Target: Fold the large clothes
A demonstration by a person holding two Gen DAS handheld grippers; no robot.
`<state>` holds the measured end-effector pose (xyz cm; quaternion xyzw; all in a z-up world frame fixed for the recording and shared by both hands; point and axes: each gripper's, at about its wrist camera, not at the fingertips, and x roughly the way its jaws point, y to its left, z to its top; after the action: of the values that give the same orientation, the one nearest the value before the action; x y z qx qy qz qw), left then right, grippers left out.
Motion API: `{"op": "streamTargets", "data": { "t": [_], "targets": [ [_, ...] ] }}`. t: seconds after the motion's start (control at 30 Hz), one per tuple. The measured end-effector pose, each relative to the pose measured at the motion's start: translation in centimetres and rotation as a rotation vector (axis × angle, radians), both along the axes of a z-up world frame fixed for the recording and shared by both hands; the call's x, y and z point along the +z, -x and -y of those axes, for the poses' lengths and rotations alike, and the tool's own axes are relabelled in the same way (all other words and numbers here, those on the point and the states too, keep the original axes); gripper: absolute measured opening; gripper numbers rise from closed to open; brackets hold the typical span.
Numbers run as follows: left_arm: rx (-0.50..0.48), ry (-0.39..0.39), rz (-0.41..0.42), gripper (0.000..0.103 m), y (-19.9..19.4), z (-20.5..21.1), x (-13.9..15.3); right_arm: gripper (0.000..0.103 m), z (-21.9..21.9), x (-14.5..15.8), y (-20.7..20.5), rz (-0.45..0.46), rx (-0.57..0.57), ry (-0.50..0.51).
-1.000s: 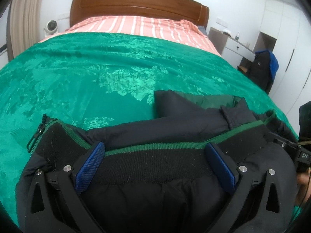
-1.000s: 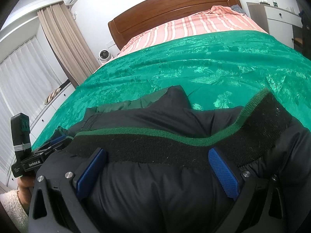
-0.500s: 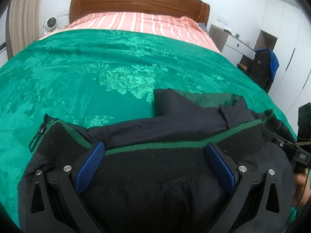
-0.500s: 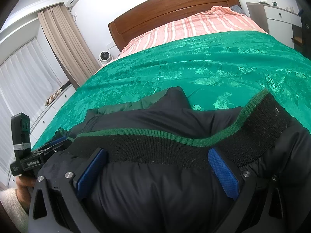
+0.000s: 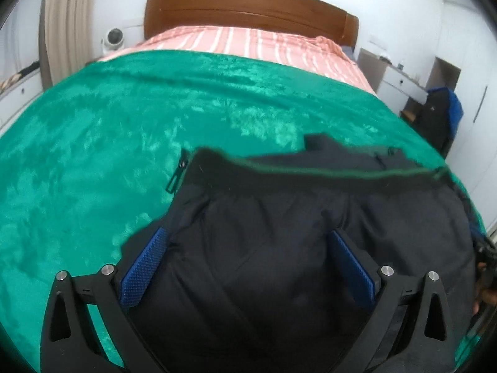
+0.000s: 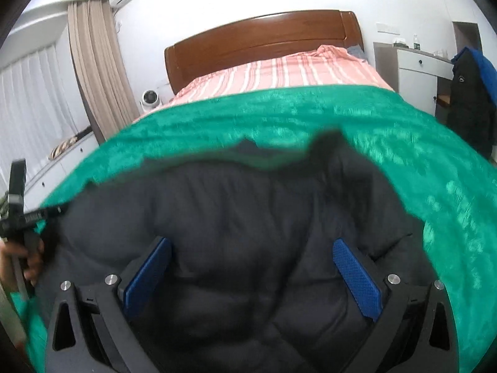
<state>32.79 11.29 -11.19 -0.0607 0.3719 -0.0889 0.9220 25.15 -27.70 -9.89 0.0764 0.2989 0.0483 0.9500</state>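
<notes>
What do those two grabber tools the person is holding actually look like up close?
Both look alike. The left gripper and the right gripper each have two black plastic jaws with triangular cut-outs and shiny round silver bolts. Each inner face carries a blue textured rubber pad. The left gripper's black handle with white lettering shows in the right view.

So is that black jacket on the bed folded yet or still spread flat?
Partly folded: the black jacket is doubled over itself, its ribbed hem lying across darker layers behind, on the green bedspread.
</notes>
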Motion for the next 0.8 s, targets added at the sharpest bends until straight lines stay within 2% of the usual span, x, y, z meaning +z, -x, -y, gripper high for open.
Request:
{"op": "streamTargets", "data": {
  "t": [0.17, 0.3, 0.8],
  "targets": [
    [-0.003, 0.023, 0.010, 0.103, -0.1, -0.1, -0.9, 0.103, 0.9, -1.3, -0.2, 0.020, 0.017, -0.093],
    [-0.002, 0.068, 0.008, 0.103, 0.0, -0.9, -1.2, 0.103, 0.8, -1.4, -0.4, 0.022, 0.016, -0.093],
    [0.017, 0.107, -0.019, 0.103, -0.7, -1.6, -1.7, 0.103, 1.5, -1.8, -0.3, 0.019, 0.017, -0.108]
  ]
}}
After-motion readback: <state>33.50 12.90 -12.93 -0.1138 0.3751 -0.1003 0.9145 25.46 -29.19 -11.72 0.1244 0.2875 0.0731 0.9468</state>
